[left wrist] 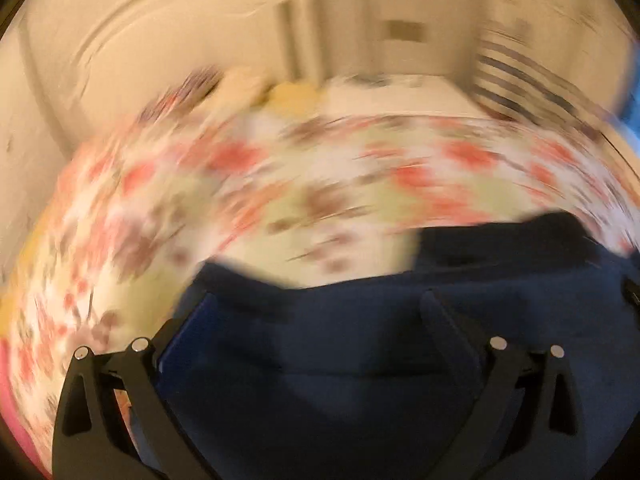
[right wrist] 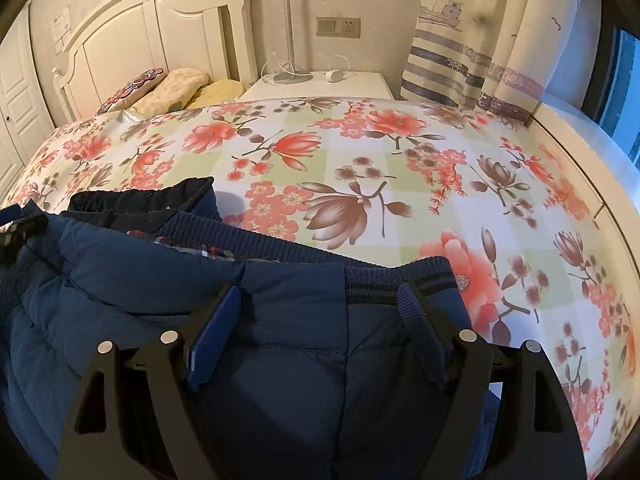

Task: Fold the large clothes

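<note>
In the left wrist view, heavily smeared by motion blur, the left gripper [left wrist: 320,304] has its two fingers spread wide, and a dark navy jacket [left wrist: 360,340] fills the space between and around them; whether any fabric is actually pinched cannot be told. The jacket covers the lower middle and right of the frame, lying on a floral bedspread [left wrist: 280,184] that curves across the middle. Beyond it are a pale headboard [left wrist: 120,40], a blurred striped curtain [left wrist: 520,76] at the right, and a wall plate [left wrist: 404,32] (only a grey smudge here). The right wrist view is sharp. The right gripper [right wrist: 320,300] also stands wide, its fingers apart over the jacket [right wrist: 280,360], the right fingertip [right wrist: 412,304] touching the ribbed hem band, the left one [right wrist: 224,312] resting on quilted fabric; nothing is clamped between them. The jacket lies bunched at the lower left of the bedspread [right wrist: 400,168], with a dark collar and a strip of plaid lining showing near its top edge. Farther back sit pillows [right wrist: 172,88] against the white headboard [right wrist: 132,36], a nightstand [right wrist: 320,84] with a lamp [right wrist: 288,40] and white cables, a wall socket [right wrist: 338,26], and the curtain [right wrist: 480,40] printed with a boat.
</note>
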{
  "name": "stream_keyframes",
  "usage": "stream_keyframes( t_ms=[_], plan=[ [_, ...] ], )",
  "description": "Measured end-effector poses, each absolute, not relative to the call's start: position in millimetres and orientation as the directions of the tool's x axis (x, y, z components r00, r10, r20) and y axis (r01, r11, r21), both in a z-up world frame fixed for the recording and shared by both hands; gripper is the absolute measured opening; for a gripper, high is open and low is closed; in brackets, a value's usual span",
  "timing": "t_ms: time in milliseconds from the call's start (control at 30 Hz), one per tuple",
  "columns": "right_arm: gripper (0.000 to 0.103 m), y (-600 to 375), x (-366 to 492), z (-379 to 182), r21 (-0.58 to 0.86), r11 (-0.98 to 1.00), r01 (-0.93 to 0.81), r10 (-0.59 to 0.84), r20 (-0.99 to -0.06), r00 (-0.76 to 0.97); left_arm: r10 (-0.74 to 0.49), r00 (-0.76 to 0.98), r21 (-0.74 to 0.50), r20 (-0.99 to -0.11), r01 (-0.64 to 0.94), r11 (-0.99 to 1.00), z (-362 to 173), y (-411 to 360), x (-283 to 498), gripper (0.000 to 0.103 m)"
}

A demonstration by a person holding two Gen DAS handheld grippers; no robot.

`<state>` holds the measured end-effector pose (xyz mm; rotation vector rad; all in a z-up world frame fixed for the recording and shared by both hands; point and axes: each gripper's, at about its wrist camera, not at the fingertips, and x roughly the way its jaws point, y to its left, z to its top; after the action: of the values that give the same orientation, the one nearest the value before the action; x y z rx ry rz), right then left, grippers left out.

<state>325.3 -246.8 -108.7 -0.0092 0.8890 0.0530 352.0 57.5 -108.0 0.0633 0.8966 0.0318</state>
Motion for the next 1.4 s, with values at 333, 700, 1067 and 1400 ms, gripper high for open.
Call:
stream_keyframes(
  t_ms=[333, 700, 1067, 1400],
  plan=[
    [0.079, -245, 325, -108, 0.010, 0.998, -0.059, 0.046, -0.775, 0.630, 0.064, 0.603, 0.045, -0.795, -0.046, 0.998, -127, 70, 354, 0.101],
    [0.087, -118, 256, -45, -0.179, 0.919, -0.351, 0.144, -0.676, 0.723, 0.125, 0.620, 0.117, -0.775, -0.053, 0.992, -125, 65, 352, 0.101],
    [0.086, -153, 275, -74, -0.116, 0.962, -0.248, 0.085, -0.735, 0.672, 0.098, 0.617, 0.085, -0.781, -0.050, 0.995, -125, 70, 352, 0.101],
    [0.086, -243, 303, -109, 0.067, 0.997, -0.046, 0.081, -0.787, 0.612, 0.094, 0.616, 0.081, -0.782, -0.049, 0.996, -125, 71, 353, 0.101]
  ],
)
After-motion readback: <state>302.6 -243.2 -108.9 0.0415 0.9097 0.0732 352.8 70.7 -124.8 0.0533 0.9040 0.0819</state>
